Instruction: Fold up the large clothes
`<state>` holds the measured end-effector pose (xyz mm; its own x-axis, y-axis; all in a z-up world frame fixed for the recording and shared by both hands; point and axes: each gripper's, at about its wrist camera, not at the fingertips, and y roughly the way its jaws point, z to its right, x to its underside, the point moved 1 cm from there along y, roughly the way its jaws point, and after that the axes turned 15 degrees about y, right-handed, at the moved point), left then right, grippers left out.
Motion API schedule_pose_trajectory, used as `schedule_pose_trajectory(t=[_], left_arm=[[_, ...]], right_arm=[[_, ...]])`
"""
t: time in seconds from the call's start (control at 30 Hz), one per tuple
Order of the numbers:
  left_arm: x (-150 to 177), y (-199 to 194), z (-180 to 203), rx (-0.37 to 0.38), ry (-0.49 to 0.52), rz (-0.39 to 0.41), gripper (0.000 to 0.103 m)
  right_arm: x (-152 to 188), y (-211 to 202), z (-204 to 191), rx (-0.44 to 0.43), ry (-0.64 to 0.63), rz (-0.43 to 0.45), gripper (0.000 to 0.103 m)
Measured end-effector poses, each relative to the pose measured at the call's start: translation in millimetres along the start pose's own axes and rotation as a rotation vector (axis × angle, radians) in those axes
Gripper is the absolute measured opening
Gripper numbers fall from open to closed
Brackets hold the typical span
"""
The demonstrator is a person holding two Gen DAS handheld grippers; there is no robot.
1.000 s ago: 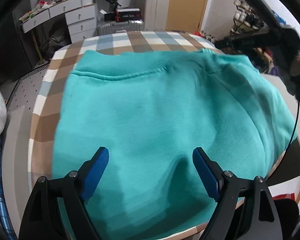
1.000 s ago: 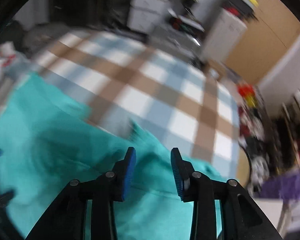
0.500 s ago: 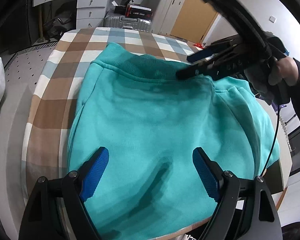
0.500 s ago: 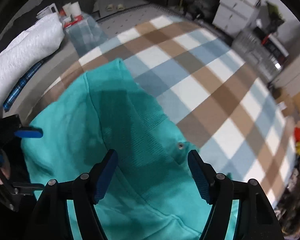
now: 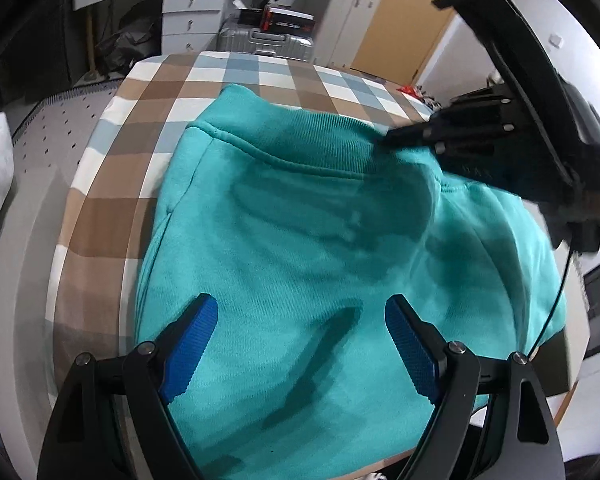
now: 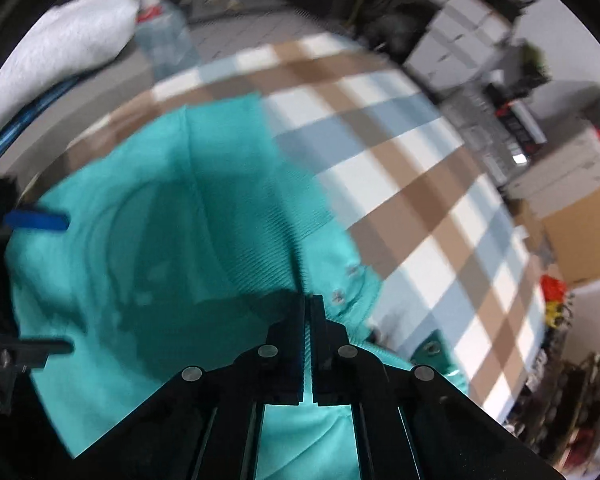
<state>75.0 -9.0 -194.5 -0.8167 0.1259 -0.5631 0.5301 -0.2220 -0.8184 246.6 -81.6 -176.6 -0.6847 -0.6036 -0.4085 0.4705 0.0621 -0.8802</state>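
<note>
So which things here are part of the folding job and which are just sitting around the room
Part of the job:
- teal sweatshirt, spread on the checked table
- right claw, shut on its ribbed hem
- left claw, open above the sweatshirt

Just lying about:
- silver suitcase
- white drawers
- white pillow
</note>
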Motion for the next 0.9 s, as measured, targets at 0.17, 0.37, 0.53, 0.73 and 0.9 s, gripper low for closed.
schedule_pose_trajectory(t=[0.17,0.37,0.53,0.73,0.9], left_arm=[[-2.5,0.6,-5.9,0.009,-0.066,0.025,0.083],[-3.8,2.3,-3.2,-0.017,-0.036,0.021,0.083],[-2.7,3.1,1.0,-0.040,0.006,0.013,0.083],[-0.3,19.1,9.7,-0.183,0.117,-0.058,0.083],[0.5,19.6,10.9,-0.225,0.146,-0.057,0.084]], right_arm=[[-29.4,6.8,22.4,-0.019,0.209,0.020,0.000],[-52.0,-4.5,59.6,0.047,0.398,0.160,0.000],[-38.8,-16.5,82.1,-0.092,0.532,0.123,0.004],[62.0,-67.8,71.3,-0.253,0.600,0.070,0.019],[154.0,-75.9,50.2,-0.227,0.660,-0.017,0.065]])
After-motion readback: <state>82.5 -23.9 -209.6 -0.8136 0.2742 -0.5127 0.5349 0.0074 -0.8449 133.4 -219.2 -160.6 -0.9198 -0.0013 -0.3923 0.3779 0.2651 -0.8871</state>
